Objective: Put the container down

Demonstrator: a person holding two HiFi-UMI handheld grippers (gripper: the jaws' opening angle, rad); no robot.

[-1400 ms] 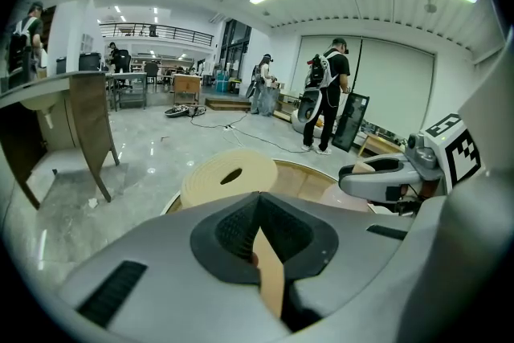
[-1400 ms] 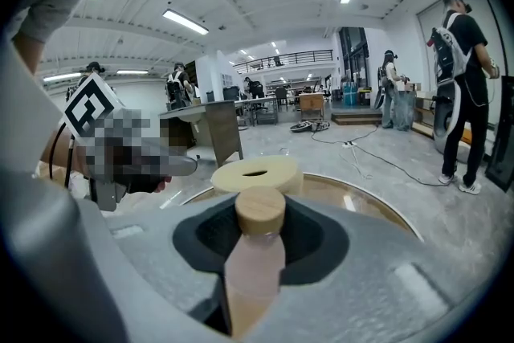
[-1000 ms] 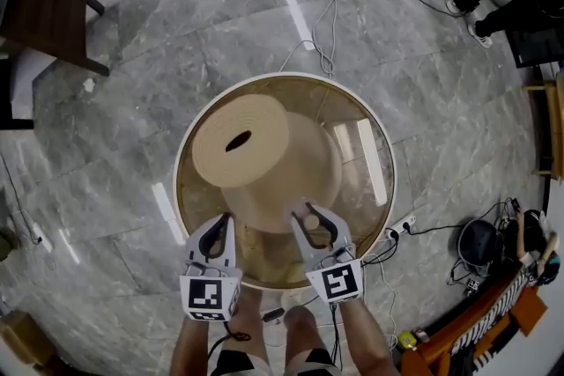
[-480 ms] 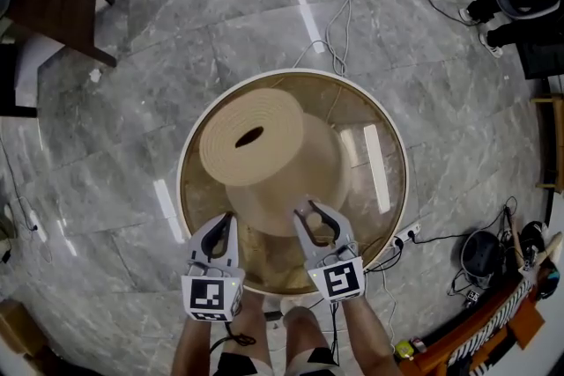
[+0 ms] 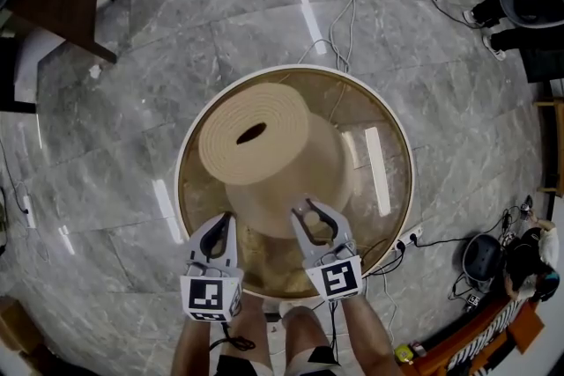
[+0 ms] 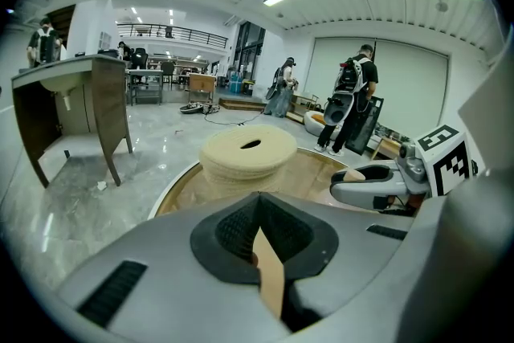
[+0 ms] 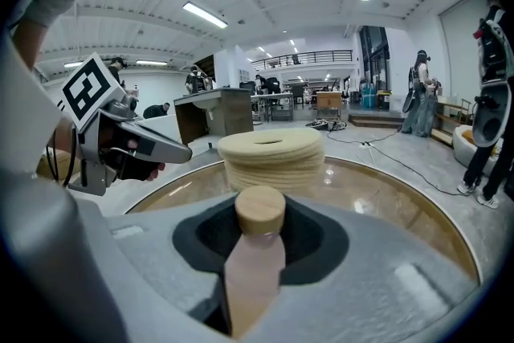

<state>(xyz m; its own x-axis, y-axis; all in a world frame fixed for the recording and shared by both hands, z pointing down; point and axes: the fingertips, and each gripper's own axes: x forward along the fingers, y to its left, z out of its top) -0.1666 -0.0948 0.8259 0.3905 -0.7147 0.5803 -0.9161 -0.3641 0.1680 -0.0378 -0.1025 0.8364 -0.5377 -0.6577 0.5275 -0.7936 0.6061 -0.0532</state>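
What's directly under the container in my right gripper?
The round table lies below the container, which the right gripper clamps. The jaws cover the container's base, so whether it touches the table cannot be seen.

The round table (image 5: 393, 145) and its beige ribbed pedestal (image 5: 256, 121) have slid slightly rightward under the left gripper (image 5: 225, 217) and right gripper (image 5: 305, 206).

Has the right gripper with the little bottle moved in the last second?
No. The right gripper sits at the same spot over the round table's near rim, gripping the container.
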